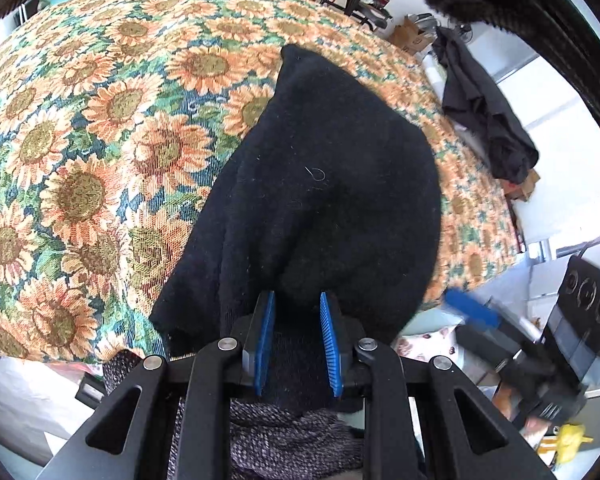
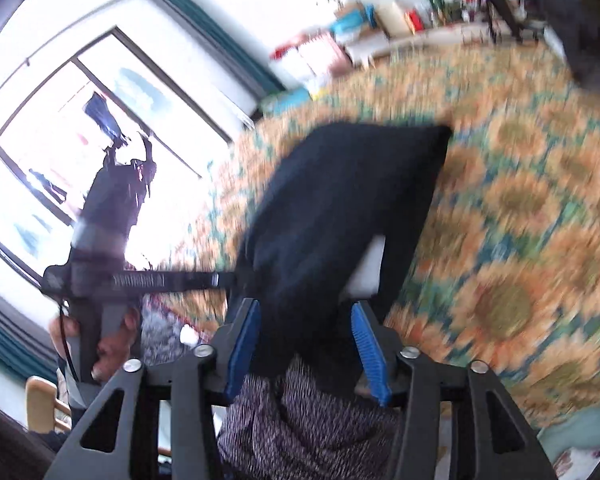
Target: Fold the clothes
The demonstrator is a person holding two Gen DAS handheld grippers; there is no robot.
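Two grippers work one black garment [image 1: 324,184], which lies on the sunflower bedspread [image 1: 100,128] with its near end hanging over the near edge. The left gripper [image 1: 297,312] has its blue pads narrowly apart and pinched on that near end, above a speckled grey knit [image 1: 292,432]. In the blurred right wrist view, the right gripper [image 2: 306,320] stands about half open with black cloth between its fingers, not pressed on both sides.

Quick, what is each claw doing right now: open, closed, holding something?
Left claw: closed on the black garment.
Right claw: open, black garment hanging between its fingers, not gripped.
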